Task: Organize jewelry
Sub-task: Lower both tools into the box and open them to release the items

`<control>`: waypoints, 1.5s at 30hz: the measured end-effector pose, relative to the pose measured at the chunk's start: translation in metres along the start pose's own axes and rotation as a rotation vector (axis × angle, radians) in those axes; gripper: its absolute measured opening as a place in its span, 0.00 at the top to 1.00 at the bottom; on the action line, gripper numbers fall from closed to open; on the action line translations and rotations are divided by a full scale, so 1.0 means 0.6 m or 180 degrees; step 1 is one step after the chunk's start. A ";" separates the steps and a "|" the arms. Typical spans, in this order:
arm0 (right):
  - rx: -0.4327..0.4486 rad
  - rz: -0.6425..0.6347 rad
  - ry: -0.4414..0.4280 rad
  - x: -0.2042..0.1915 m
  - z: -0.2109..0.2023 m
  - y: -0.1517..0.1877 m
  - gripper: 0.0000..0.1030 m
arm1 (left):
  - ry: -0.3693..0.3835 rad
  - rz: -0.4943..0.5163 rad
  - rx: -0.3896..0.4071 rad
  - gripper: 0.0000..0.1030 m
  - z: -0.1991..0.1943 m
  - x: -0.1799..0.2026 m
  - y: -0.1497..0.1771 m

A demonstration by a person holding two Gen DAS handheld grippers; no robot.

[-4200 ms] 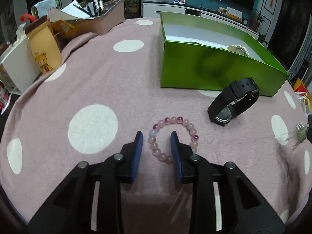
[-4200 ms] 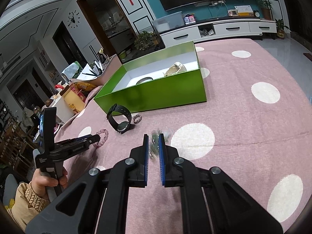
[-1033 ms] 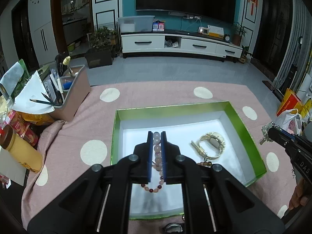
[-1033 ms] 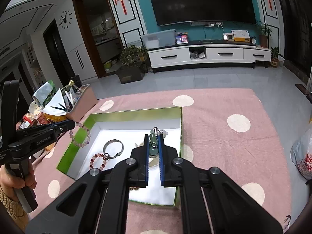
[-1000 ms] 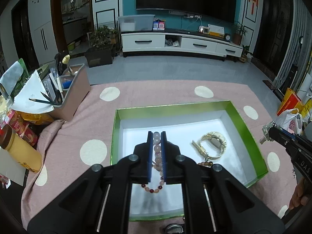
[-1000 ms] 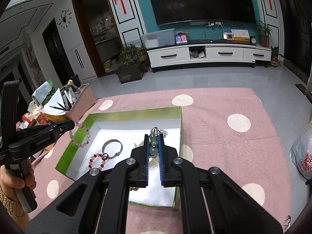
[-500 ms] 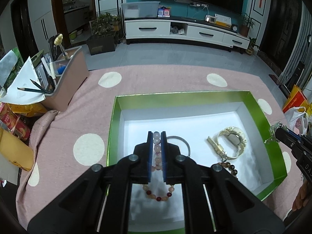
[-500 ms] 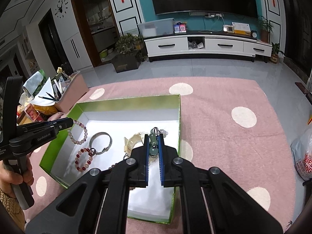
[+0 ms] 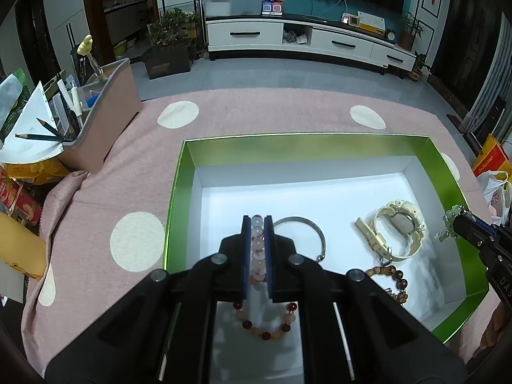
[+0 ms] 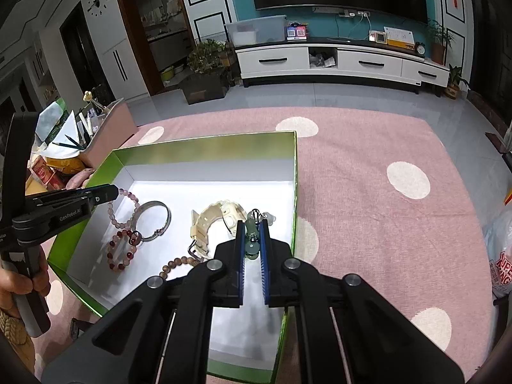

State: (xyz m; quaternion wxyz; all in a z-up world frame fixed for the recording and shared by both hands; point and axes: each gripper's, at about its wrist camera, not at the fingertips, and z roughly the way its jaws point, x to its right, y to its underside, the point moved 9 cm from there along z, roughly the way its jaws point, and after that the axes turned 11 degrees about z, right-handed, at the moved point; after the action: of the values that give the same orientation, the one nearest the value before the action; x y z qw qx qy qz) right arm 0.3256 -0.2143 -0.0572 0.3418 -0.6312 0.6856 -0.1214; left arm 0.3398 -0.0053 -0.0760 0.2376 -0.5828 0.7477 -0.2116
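My left gripper is shut on a pale pink bead bracelet and holds it over the green box with a white floor; in the right wrist view the bracelet hangs from its tip. My right gripper is shut on a green jade pendant keychain above the box's right side. In the box lie a silver bangle, a cream watch, a red bead bracelet and a brown bead bracelet.
The box sits on a pink cloth with white dots. A pink organiser with pencils and papers stands at the back left, with snack packs beside it. A plastic bag lies at the right.
Both grippers have come lower and closer over the box, each still holding its piece. The box looks larger in both views.
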 end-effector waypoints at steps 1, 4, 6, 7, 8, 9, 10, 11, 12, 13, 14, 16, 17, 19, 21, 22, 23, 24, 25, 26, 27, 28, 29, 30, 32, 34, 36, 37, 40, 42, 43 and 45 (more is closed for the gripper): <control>-0.0004 -0.0003 0.0000 0.001 0.001 -0.001 0.92 | -0.0003 0.0006 -0.0006 0.93 0.001 0.000 0.000; -0.0025 -0.0019 0.0007 0.000 0.004 0.002 0.92 | -0.0011 0.0016 -0.0016 0.93 0.004 0.001 0.001; -0.0023 -0.0039 0.0017 -0.002 0.004 0.003 0.92 | -0.0013 0.0019 -0.0025 0.93 0.006 0.002 0.002; -0.0026 -0.0042 0.0016 -0.002 0.005 0.002 0.92 | -0.0016 0.0024 -0.0031 0.93 0.007 0.003 0.002; -0.0030 -0.0045 0.0014 -0.002 0.005 0.002 0.92 | -0.0019 0.0030 -0.0033 0.93 0.007 0.003 0.002; -0.0031 -0.0048 0.0017 -0.002 0.005 0.002 0.92 | -0.0023 0.0039 -0.0036 0.93 0.008 0.004 0.002; -0.0034 -0.0057 0.0022 -0.003 0.005 0.003 0.92 | -0.0027 0.0042 -0.0039 0.93 0.008 0.004 0.002; -0.0037 -0.0065 0.0026 -0.003 0.005 0.003 0.92 | -0.0030 0.0045 -0.0041 0.93 0.008 0.002 0.002; -0.0043 -0.0075 0.0026 -0.004 0.005 0.004 0.92 | -0.0031 0.0048 -0.0045 0.93 0.009 0.003 0.002; -0.0047 -0.0085 0.0029 -0.004 0.006 0.004 0.92 | -0.0030 0.0050 -0.0053 0.93 0.010 0.003 0.002; -0.0050 -0.0101 0.0036 -0.006 0.007 0.005 0.92 | -0.0034 0.0054 -0.0058 0.93 0.011 0.003 0.002; -0.0059 -0.0116 0.0040 -0.007 0.008 0.005 0.92 | -0.0036 0.0061 -0.0068 0.93 0.013 0.003 0.003; -0.0063 -0.0124 0.0042 -0.007 0.008 0.005 0.92 | -0.0039 0.0062 -0.0073 0.93 0.014 0.003 0.003; -0.0067 -0.0145 0.0054 -0.007 0.009 0.006 0.92 | -0.0043 0.0075 -0.0084 0.93 0.016 0.003 0.004; -0.0076 -0.0168 0.0064 -0.008 0.010 0.007 0.92 | -0.0054 0.0083 -0.0096 0.93 0.018 0.003 0.006; -0.0079 -0.0179 0.0070 -0.009 0.011 0.007 0.92 | -0.0057 0.0085 -0.0099 0.93 0.018 0.003 0.007; -0.0083 -0.0188 0.0073 -0.010 0.011 0.007 0.92 | -0.0059 0.0085 -0.0102 0.93 0.019 0.003 0.007; -0.0089 -0.0199 0.0077 -0.010 0.011 0.008 0.92 | -0.0062 0.0084 -0.0106 0.93 0.019 0.002 0.008; -0.0091 -0.0202 0.0079 -0.010 0.012 0.008 0.92 | -0.0065 0.0085 -0.0109 0.93 0.019 0.003 0.008; -0.0094 -0.0205 0.0081 -0.010 0.012 0.007 0.92 | -0.0067 0.0088 -0.0113 0.93 0.019 0.004 0.008; -0.0097 -0.0208 0.0083 -0.010 0.012 0.007 0.92 | -0.0069 0.0089 -0.0110 0.93 0.019 0.004 0.008; -0.0100 -0.0211 0.0086 -0.010 0.013 0.007 0.92 | -0.0070 0.0096 -0.0114 0.93 0.020 0.004 0.009; -0.0100 -0.0211 0.0087 -0.010 0.013 0.008 0.92 | -0.0073 0.0094 -0.0118 0.93 0.020 0.004 0.009; -0.0101 -0.0206 0.0085 -0.010 0.013 0.008 0.92 | -0.0073 0.0085 -0.0121 0.93 0.021 0.003 0.009; -0.0106 -0.0186 0.0082 -0.010 0.013 0.008 0.92 | -0.0066 0.0079 -0.0129 0.93 0.021 0.003 0.010; -0.0113 -0.0162 0.0069 -0.011 0.012 0.009 0.90 | -0.0061 0.0089 -0.0140 0.88 0.021 0.004 0.012; -0.0111 -0.0127 0.0052 -0.009 0.009 0.009 0.81 | -0.0041 0.0072 -0.0143 0.65 0.020 0.004 0.015; -0.0096 -0.0102 0.0017 -0.009 0.004 0.008 0.77 | -0.0029 0.0061 -0.0138 0.50 0.017 0.004 0.015; -0.0023 -0.0087 -0.0015 -0.012 -0.015 0.007 0.71 | -0.0017 0.0051 -0.0070 0.38 -0.002 0.007 0.015; 0.0054 -0.0058 -0.0082 -0.016 -0.034 0.008 0.66 | -0.0025 0.0032 0.0005 0.31 -0.020 0.006 0.013; 0.0084 -0.0044 -0.0130 -0.018 -0.044 0.010 0.65 | 0.0000 0.0031 0.0063 0.30 -0.035 0.008 0.012; 0.0123 -0.0029 -0.0191 -0.021 -0.062 0.017 0.65 | 0.0048 0.0008 0.0182 0.24 -0.065 0.010 0.013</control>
State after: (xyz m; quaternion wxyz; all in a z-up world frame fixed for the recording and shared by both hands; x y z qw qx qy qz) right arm 0.2940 -0.2107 -0.0319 0.3738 -0.6309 0.6697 -0.1171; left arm 0.3090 -0.0078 -0.0503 0.2489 -0.5732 0.7438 -0.2370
